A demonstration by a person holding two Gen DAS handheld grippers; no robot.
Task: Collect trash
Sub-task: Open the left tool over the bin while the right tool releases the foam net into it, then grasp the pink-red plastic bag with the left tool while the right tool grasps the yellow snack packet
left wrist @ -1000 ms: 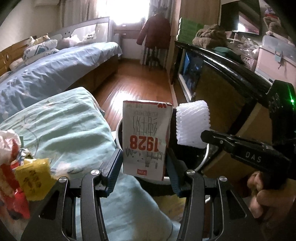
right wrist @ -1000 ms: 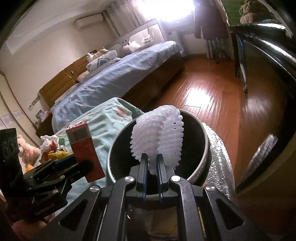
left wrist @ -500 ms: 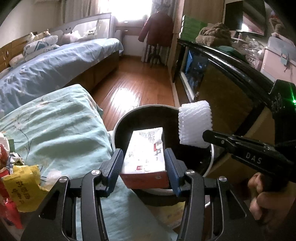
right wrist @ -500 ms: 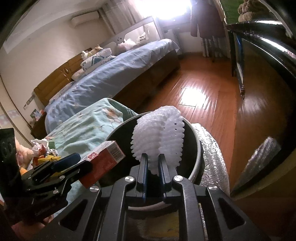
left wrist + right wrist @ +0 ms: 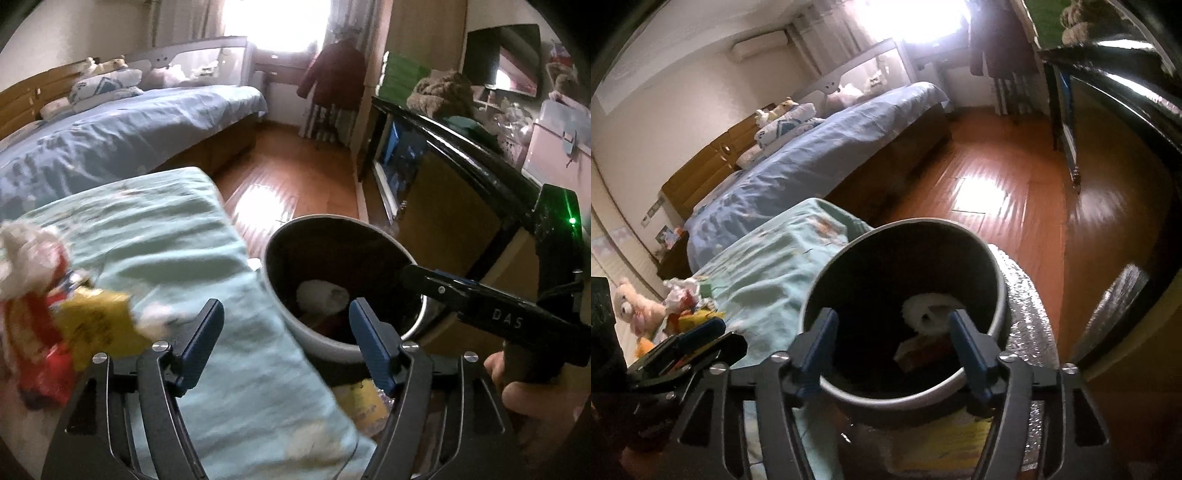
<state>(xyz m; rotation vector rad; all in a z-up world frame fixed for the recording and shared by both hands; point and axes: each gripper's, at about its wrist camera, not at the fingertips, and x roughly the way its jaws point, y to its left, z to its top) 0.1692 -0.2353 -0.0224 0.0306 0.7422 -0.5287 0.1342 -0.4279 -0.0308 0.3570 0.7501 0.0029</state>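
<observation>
Both claws gape; foam net (image 5: 932, 310) and carton (image 5: 923, 350) lie dim in bin (image 5: 997, 295).

bin (image 5: 997, 295) standing on the floor just beside the cloth-covered surface (image 5: 177, 236), to its right | foam net (image 5: 931, 308) and carton (image 5: 923, 350) lying inside the bin, net behind carton | wrapper pile (image 5: 55, 306) sitting on the cloth at far left | bed (image 5: 110, 125) lying behind

Right gripper (image 5: 894, 345) jaws spread wide over round bin (image 5: 997, 291); white foam net (image 5: 932, 312) and red carton (image 5: 923, 350) lie inside. Wrapper pile (image 5: 689, 306) on teal-covered bench (image 5: 768, 273), left.
</observation>
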